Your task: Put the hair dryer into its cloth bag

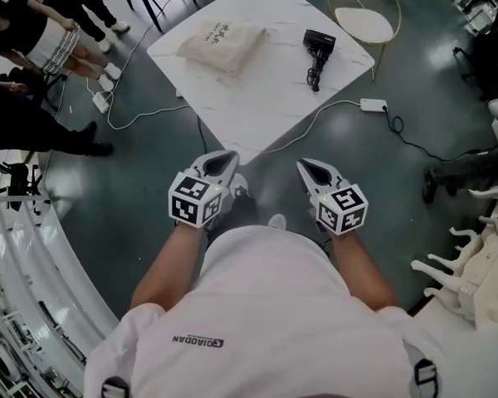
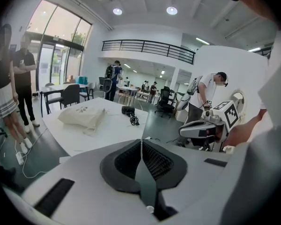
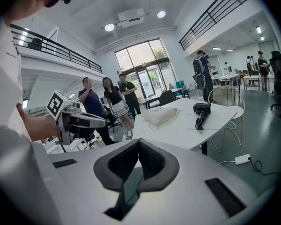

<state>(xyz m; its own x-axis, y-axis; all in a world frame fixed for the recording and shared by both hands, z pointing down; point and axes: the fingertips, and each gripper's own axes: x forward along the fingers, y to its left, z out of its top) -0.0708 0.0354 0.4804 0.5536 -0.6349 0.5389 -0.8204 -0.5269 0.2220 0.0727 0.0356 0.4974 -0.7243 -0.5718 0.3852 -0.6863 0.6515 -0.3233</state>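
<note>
A black hair dryer with its coiled cord lies on the right part of the white marble table. It also shows as the hair dryer and the hair dryer in the two gripper views. The beige cloth bag lies flat on the table's left part, seen too as the bag and the bag. My left gripper and right gripper hang side by side in front of my body, well short of the table. Both are shut with nothing between the jaws.
A white power strip and cables lie on the dark floor by the table. A round wire chair stands at the table's far right. People stand at the left. White racks run along the left and right.
</note>
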